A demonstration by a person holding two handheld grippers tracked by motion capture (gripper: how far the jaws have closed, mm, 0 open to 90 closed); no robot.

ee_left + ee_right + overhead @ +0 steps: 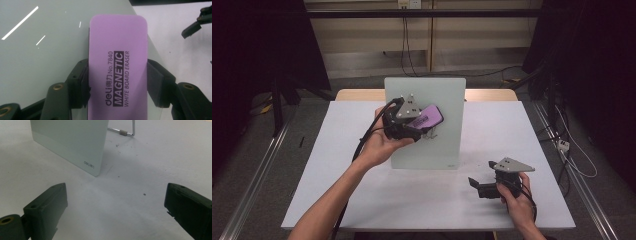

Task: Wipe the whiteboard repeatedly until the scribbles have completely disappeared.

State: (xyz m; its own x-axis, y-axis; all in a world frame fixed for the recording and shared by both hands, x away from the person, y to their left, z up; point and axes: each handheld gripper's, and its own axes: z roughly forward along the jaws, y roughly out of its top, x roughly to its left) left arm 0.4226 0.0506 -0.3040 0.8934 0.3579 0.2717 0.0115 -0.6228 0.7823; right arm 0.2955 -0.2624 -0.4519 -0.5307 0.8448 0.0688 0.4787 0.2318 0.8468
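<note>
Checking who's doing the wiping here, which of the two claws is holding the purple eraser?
The left claw, raised against the upright glass board, is shut on the purple eraser. The right claw sits open and empty, low over the table.

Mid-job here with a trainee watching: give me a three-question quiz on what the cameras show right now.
1. True or false: the left gripper is shut on the purple rectangular magnetic whiteboard eraser.
2. Where does the right gripper sit? A) against the upright pale green glass board B) apart from the board, low over the white table C) on the eraser
3. Fill in: the right gripper's fingers stand ____.

Key: 1 true; 2 B; 3 open
</note>
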